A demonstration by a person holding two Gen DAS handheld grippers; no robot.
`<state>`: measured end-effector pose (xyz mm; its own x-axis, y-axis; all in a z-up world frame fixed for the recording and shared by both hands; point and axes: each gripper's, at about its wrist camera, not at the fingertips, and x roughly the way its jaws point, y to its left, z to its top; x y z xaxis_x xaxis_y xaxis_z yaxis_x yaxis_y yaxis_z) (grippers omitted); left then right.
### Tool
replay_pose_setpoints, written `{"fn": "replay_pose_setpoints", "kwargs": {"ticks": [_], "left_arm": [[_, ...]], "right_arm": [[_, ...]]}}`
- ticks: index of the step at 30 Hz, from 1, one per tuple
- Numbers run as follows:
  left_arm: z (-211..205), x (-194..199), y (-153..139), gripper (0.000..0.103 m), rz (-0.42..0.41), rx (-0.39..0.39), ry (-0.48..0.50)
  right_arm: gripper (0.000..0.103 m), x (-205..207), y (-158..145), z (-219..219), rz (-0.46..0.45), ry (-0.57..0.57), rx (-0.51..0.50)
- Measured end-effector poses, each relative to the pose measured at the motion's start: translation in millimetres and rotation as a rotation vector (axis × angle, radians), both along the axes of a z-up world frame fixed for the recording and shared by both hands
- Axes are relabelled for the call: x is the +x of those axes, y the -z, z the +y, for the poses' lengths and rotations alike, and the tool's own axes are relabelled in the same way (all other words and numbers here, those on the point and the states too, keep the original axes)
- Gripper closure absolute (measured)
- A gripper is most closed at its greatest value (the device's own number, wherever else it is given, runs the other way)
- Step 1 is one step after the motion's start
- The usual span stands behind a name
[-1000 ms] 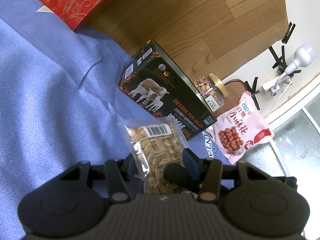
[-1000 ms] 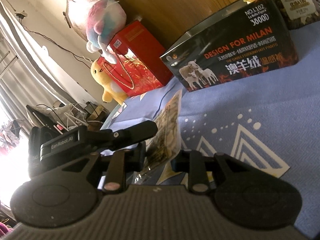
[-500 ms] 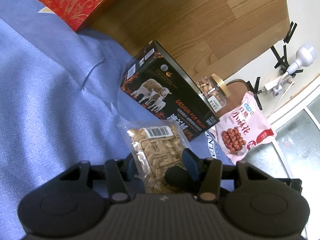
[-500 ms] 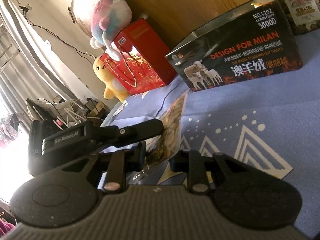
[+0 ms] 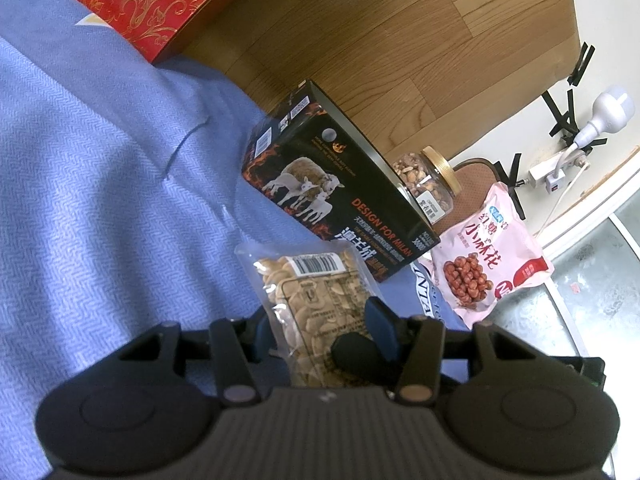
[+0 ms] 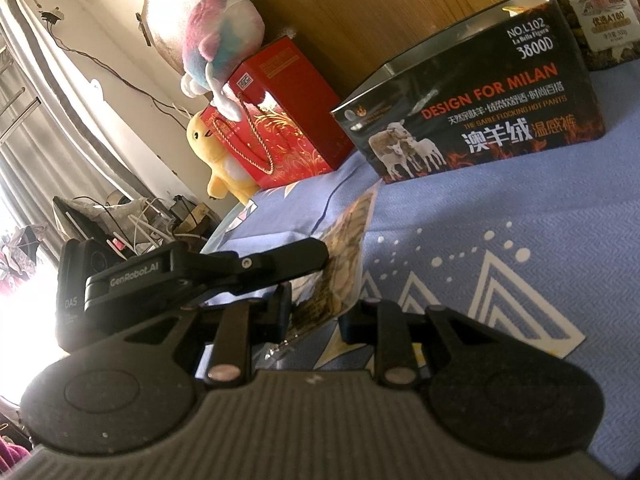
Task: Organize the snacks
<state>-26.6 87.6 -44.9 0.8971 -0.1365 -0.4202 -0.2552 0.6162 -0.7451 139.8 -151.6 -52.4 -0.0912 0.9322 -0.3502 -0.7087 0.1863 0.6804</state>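
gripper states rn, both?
Left gripper: shut on nut bag.
Right gripper: shut on the same nut bag, from its other side.

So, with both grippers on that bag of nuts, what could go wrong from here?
1. The clear nut bag is pinched at its near end by both the left gripper and the right gripper; pulling apart could tear the thin film.
2. The black box stands close ahead; swinging the bag forward might hit it.
3. Behind the box, the nut jar could get nudged if the box shifts.
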Motion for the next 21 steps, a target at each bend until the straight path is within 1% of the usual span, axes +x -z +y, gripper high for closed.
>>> {"fn": "replay_pose_setpoints", "kwargs": {"ticks": [14, 21], "left_arm": [[-0.6, 0.4, -0.4, 0.055, 0.006, 0.004, -0.001], [-4.7, 7.5, -5.2, 0.054, 0.022, 0.036, 0.002]], "right_arm": [[0.077, -0.8, -0.4, -0.2, -0.001, 0.002, 0.000], [0.077, 2.0, -0.2, -4.8, 0.009, 0.007, 0.014]]}}
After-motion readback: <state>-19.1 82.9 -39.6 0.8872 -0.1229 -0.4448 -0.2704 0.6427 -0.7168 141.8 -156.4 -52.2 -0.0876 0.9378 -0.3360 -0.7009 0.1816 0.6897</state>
